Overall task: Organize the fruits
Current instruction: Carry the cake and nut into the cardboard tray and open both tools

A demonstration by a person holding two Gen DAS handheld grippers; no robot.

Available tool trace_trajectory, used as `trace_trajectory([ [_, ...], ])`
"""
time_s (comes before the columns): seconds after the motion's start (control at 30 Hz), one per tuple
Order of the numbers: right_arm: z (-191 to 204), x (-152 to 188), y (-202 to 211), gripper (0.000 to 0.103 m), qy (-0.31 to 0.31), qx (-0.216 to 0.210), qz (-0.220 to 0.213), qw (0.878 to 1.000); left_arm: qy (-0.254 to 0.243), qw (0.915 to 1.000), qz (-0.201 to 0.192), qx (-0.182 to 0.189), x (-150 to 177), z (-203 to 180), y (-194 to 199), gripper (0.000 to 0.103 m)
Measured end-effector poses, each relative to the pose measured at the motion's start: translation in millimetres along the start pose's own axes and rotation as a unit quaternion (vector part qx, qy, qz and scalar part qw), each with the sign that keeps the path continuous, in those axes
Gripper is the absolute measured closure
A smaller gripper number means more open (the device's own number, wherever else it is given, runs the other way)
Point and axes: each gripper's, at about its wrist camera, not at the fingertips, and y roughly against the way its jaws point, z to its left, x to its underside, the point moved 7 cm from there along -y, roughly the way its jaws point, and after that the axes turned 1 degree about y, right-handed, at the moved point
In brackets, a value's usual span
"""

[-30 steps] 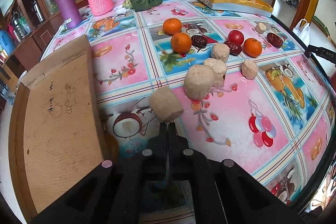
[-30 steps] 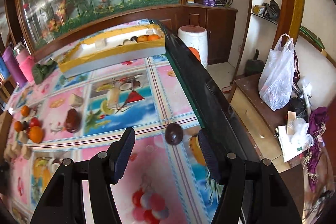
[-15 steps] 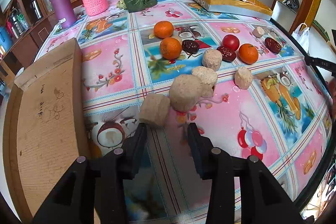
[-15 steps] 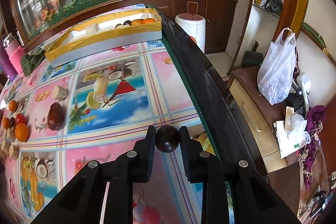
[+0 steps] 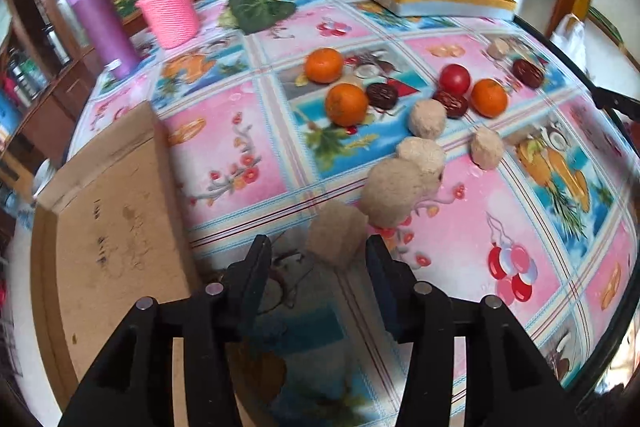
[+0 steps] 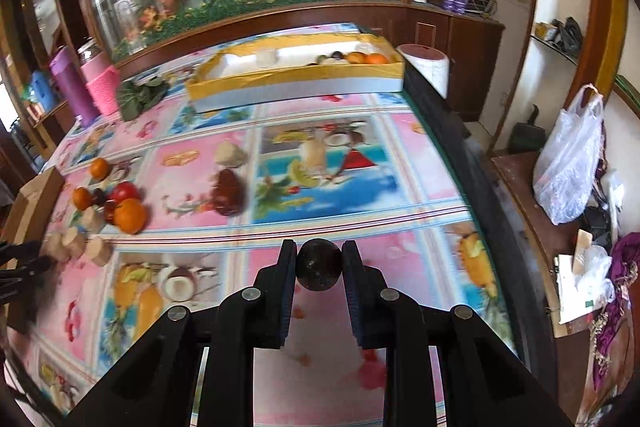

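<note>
My left gripper is open around a tan block-shaped fruit on the tablecloth; the fingers stand on either side of it, apart from it. Several more tan lumps, oranges, a red tomato and dark dates lie beyond. My right gripper is shut on a dark round fruit and holds it above the table. A yellow-rimmed tray at the far edge holds oranges and other fruit.
A cardboard box lies at the left. A purple flask, a pink knitted jar and a green leaf stand at the back. The table's dark right edge drops to the floor; a plastic bag hangs beyond it.
My left gripper opened and moved forward around the tan block. My right gripper closed on the dark round fruit and lifted it, swinging toward the tray.
</note>
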Motion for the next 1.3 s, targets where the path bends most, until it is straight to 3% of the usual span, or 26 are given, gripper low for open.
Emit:
trace_trajectory([
  [0.13, 28, 3, -3, 0.079, 0.009, -0.033, 0.007, 0.999, -0.025, 0.9997, 0.007, 0.002, -6, -12, -8, 0.056],
  [0.2, 43, 4, -4, 0.079, 0.016, -0.047, 0.011, 0.999, -0.018, 0.9998, 0.007, 0.008, -7, -14, -8, 0.074],
  [0.33, 79, 7, 1, 0.079, 0.039, -0.072, 0.013, 0.997, 0.01, 0.9998, -0.012, 0.011, -6, -8, -3, 0.074],
  [0.5, 143, 7, 14, 0.078, 0.071, -0.125, 0.013, 0.99, 0.083, 0.9944, -0.051, 0.042, 4, 18, 35, 0.074],
  [0.67, 233, 11, 30, 0.078, 0.122, -0.198, 0.016, 0.972, 0.145, 0.9858, -0.084, -0.011, 43, 80, 84, 0.074],
  [0.73, 275, 19, 35, 0.078, 0.147, -0.233, 0.023, 0.961, 0.166, 0.982, -0.08, -0.041, 63, 108, 89, 0.074],
  [0.9, 374, 47, 34, 0.078, 0.209, -0.285, 0.047, 0.934, 0.231, 0.9685, -0.056, -0.073, 112, 161, 85, 0.073],
  [1.03, 426, 74, 20, 0.078, 0.243, -0.297, 0.074, 0.921, 0.253, 0.9623, -0.045, -0.088, 134, 179, 80, 0.073],
  [1.23, 461, 99, -8, 0.077, 0.266, -0.278, 0.107, 0.917, 0.272, 0.9571, -0.053, -0.086, 148, 189, 83, 0.072],
  [1.3, 468, 103, -7, 0.075, 0.282, -0.265, 0.093, 0.917, 0.275, 0.956, -0.062, -0.082, 149, 188, 89, 0.061],
])
